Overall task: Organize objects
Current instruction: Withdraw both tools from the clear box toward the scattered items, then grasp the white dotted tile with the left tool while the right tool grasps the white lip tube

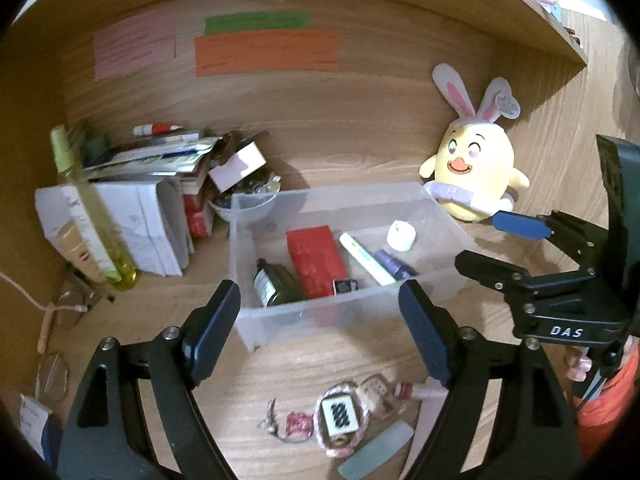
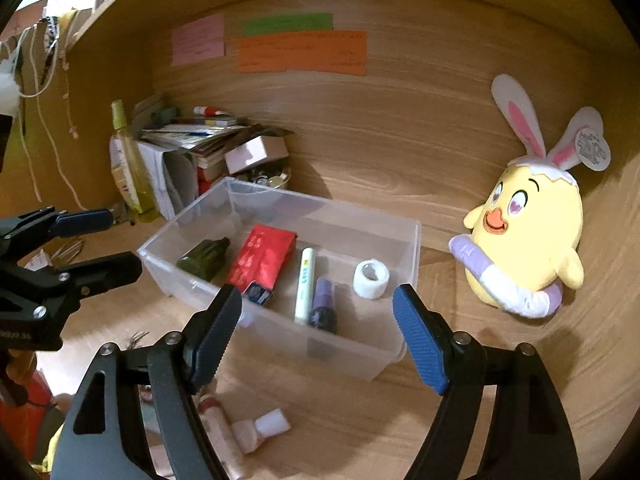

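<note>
Left wrist view: the clear plastic bin (image 1: 436, 280) is seen on the wooden desk (image 1: 280, 364), already loaded with a dark green bottle (image 1: 276, 284), a red box (image 1: 316, 260), a white tube (image 1: 366, 258), a purple bottle (image 1: 394, 266), a small dark item by the near wall and a white tape roll (image 1: 401, 235). The left gripper (image 1: 320, 324) is held before the bin's near wall, jaws spread wide, nothing between them. Still loose on the desk nearer the camera are a mahjong-tile keychain (image 1: 339, 414), a pink charm (image 1: 298, 424), a small tube (image 1: 416, 392) and a pale green flat piece (image 1: 378, 454). The stack of papers and boxes (image 1: 148, 196) at the back left appears untouched. Right wrist view: the right gripper (image 2: 318, 332) is likewise held just short of the bin (image 2: 360, 356), jaws wide and empty. The same six items are seen lying inside. Small white and pink tubes (image 2: 256, 428) remain on the desk below the jaws. The yellow plush chick (image 2: 528, 240) stands outside the bin at the right. The task is judged roughly half done: one batch is binned, and the loose trinkets in front are left to be gathered.
</note>
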{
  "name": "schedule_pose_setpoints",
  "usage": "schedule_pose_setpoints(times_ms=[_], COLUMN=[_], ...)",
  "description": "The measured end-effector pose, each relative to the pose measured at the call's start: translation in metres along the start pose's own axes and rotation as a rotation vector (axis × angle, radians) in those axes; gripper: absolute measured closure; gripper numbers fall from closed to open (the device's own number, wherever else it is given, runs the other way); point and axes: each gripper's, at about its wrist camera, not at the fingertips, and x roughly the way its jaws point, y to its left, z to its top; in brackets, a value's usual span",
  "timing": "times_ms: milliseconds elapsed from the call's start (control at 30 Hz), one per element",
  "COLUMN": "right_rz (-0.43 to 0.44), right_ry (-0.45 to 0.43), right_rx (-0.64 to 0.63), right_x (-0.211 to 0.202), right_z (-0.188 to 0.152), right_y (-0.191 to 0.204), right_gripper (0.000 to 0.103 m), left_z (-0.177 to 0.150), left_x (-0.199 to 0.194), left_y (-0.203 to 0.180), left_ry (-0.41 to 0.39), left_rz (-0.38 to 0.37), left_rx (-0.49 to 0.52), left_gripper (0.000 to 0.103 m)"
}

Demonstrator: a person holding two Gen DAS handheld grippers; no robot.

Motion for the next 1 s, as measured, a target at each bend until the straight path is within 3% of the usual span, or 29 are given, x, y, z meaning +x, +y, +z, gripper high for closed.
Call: schedule_pose_setpoints(times_ms=[600, 700, 867, 1000], right_rz=[0.076, 0.098, 0.127, 0.141], right_ry=[0.119, 0.142, 0.182, 0.211], right_rx=[-0.024, -0.033, -0.050, -0.068], right_x=[0.010, 0.013, 0.020, 0.025], right_z=[-0.054, -0.062, -0.070, -0.077], right_y=[0.032, 0.037, 0.044, 0.050], right_gripper=[0.028, 0.031, 0.052, 0.065], left_z=[-0.059, -0.069, -0.082, -0.089], left_x=[0.001, 0.003, 0.010, 0.014], left_y=[0.016, 0.012, 0.004, -0.003], left_ry=[0.115, 0.135, 0.179, 0.201], left_rz=[0.008, 0.007, -0.027, -0.064], left_rx=[-0.045, -0.036, -0.026, -0.015], left_gripper=[0.022, 0.032, 0.049, 0.069])
